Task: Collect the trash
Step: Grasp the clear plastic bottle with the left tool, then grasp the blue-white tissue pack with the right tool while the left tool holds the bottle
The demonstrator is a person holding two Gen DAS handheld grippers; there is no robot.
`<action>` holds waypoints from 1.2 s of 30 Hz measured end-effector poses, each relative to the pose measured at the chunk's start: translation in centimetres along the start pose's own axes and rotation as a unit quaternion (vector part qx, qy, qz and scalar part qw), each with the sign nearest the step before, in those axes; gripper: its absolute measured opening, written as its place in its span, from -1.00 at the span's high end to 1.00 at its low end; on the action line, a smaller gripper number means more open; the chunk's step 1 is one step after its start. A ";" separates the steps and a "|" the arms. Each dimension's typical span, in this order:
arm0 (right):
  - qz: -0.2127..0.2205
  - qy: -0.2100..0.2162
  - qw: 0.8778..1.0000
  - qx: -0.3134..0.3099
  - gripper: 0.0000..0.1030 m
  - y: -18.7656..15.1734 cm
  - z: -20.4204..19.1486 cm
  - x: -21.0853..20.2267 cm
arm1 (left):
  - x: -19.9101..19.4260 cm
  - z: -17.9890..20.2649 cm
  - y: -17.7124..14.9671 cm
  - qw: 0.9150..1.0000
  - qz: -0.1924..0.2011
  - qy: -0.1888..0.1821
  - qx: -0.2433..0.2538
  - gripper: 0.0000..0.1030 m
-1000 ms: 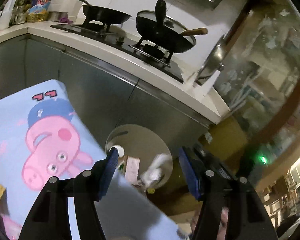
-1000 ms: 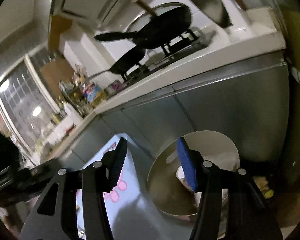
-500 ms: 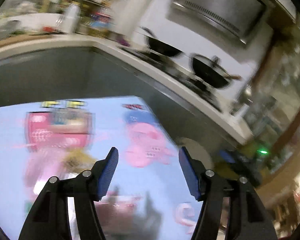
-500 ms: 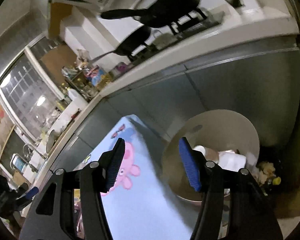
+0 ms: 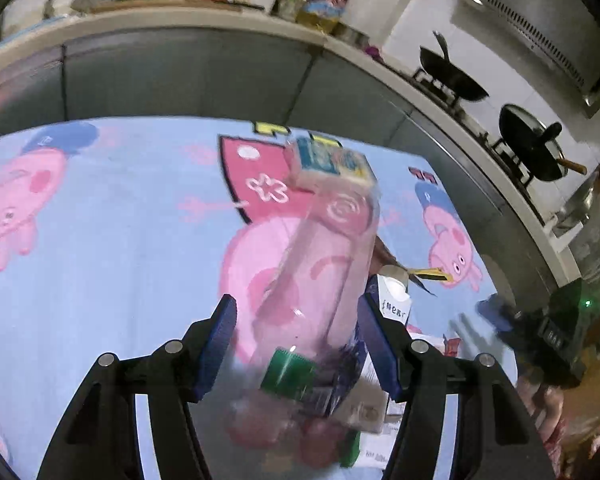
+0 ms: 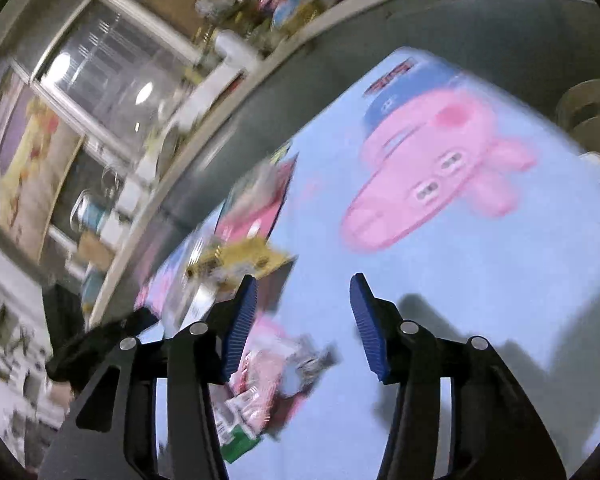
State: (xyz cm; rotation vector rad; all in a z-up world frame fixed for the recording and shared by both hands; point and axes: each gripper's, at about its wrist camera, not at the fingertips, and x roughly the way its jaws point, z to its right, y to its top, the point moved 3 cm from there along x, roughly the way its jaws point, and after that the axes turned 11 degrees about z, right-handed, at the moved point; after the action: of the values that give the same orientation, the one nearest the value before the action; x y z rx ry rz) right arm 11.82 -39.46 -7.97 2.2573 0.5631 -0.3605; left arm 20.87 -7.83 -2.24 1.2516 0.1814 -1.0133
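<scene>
Left claw: jaws apart, straddling a clear plastic bottle – pads beside its lower body, no visible squeeze, so not yet a grip.
Right claw: jaws apart with nothing between them; they have just been closing a little over bare cloth.
Clear plastic bottle: lies on the cartoon-pig tablecloth, green cap toward the camera, base pointing away.
Small carton: blue and white, at the bottle's far end; whether touching cannot be told.
Other litter, left view: a white-topped carton just right of the bottle, wrappers and a pinkish packet near the cap.
Other litter, right view: crumpled pink-and-white wrappers below the left pad, a yellow packet further off – both blurred.
Trash bin: a round rim at the cloth's far right edge, well apart from both claws.
Change since a second ago: both views have swung away from the bin and the stove side and down onto the littered cloth; the bottle has come between the left pads.
Meaning for the task: judged a return for the next pieces – bottle likely first, wrappers for the right claw.
Risk: smooth round bottle may slip or roll if pinched off-centre.
</scene>
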 end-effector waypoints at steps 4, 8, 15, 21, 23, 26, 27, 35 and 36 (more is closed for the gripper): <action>-0.029 0.013 0.999 -0.026 0.07 -1.7 -3.2 2.3 | 2.4 1.0 -0.1 1.000 -0.013 -0.008 0.026 -0.42; -0.052 0.022 0.998 -0.037 0.05 -2.5 -5.4 4.3 | 4.0 1.8 -0.6 0.997 -0.014 0.017 0.080 -0.37; -0.081 0.029 0.996 -0.038 0.05 -4.6 -7.5 6.1 | 2.3 -1.4 -0.7 0.999 -0.018 0.007 0.048 -0.25; -0.088 0.036 0.994 -0.061 0.05 -6.0 -9.4 6.0 | -2.4 -5.6 -2.9 1.000 -0.006 0.024 0.012 -0.24; -0.091 0.038 0.993 -0.069 0.05 -6.5 -9.9 5.9 | -3.9 -6.7 -3.6 0.999 -0.003 0.039 0.006 -0.24; -0.088 0.038 0.992 -0.081 0.05 -6.8 -10.6 5.6 | -5.6 -7.7 -4.5 0.998 -0.001 0.060 -0.002 -0.25; -0.087 0.038 0.992 -0.083 0.05 -6.9 -10.8 5.5 | -5.9 -8.0 -4.6 0.998 -0.002 0.062 -0.006 -0.25; -0.052 0.032 0.992 -0.110 0.05 -5.1 -11.7 2.8 | -6.9 -7.5 -4.9 0.997 0.001 0.066 -0.028 -0.62; -0.044 0.030 0.992 -0.112 0.05 -4.4 -11.8 2.4 | -6.7 -7.0 -4.8 0.997 0.003 0.068 -0.020 -0.65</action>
State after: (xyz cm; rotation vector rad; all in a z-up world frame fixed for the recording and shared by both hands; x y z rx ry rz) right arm 12.66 -27.37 -3.81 2.0368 0.7017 -0.2599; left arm 16.33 1.82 -3.92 1.2851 0.3011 -0.9159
